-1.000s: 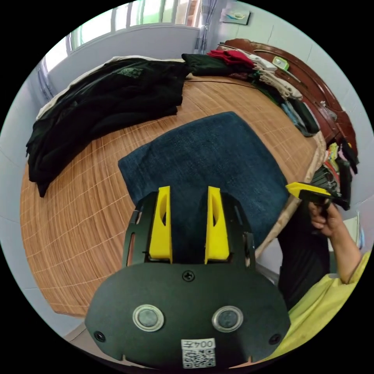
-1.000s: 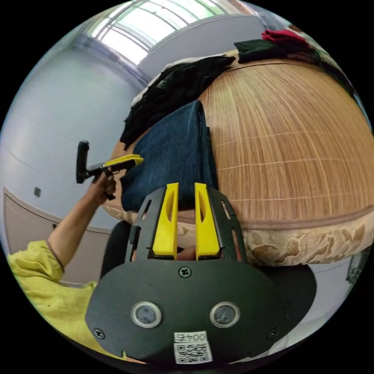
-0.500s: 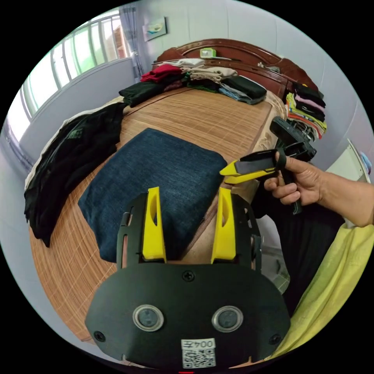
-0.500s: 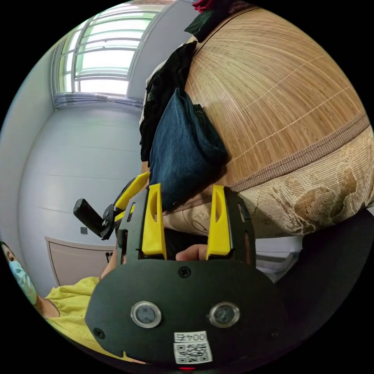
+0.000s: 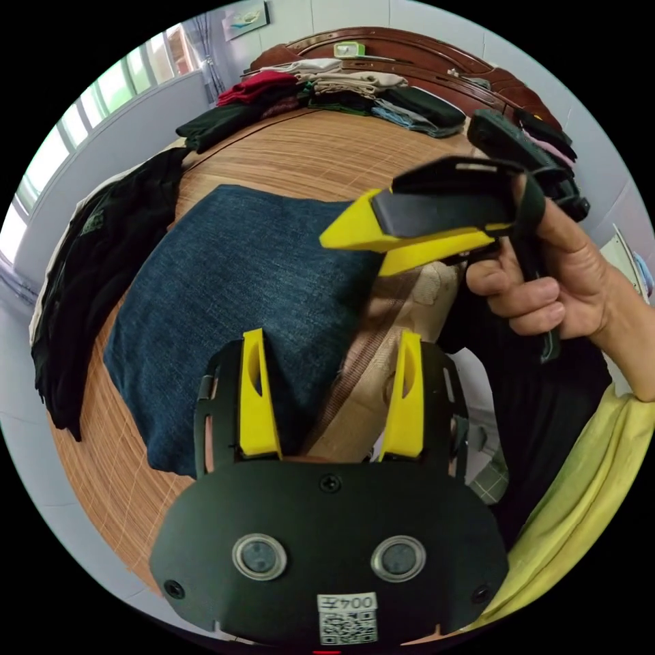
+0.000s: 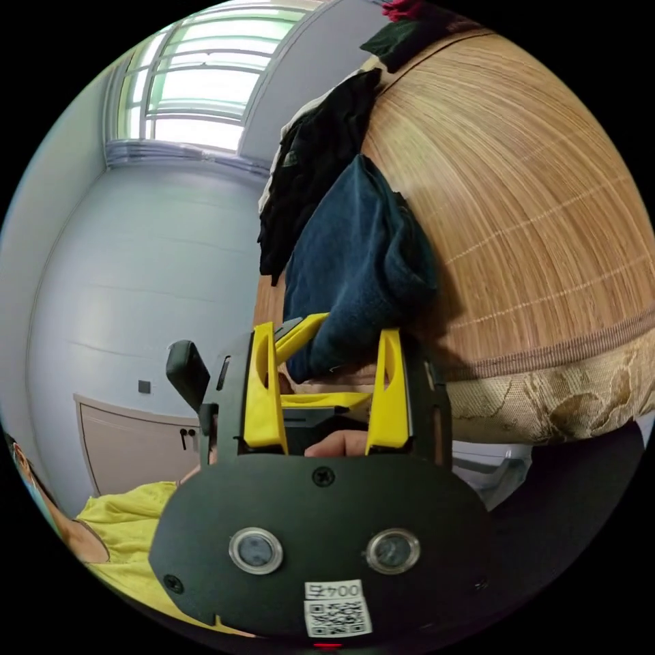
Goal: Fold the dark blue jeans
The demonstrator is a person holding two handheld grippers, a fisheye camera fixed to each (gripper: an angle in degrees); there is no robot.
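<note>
The dark blue jeans [image 5: 239,273] lie folded in a thick rectangle on the bamboo mat [image 5: 321,150], close to the bed's side edge. My left gripper [image 5: 331,338] is open above the jeans' near corner and the mattress edge, with nothing pressed between its jaws. A hand [image 5: 546,273] holds my right gripper [image 5: 358,252] just over the jeans' right edge, its jaws apart. In the right gripper view the jeans [image 6: 361,266] appear as a stacked bundle beyond my open right gripper [image 6: 326,334], and the left gripper [image 6: 321,361] sits right behind it.
A heap of black clothes [image 5: 89,259] lies left of the jeans. Stacks of folded clothes [image 5: 341,82] line the wooden headboard [image 5: 423,58]. The patterned mattress side [image 6: 559,402] drops off below the mat. A person's yellow sleeve [image 5: 580,491] is at the lower right.
Both grippers' jaws have opened wider. The two grippers have come close together at the jeans' bedside edge. The jeans have stayed folded in place.
</note>
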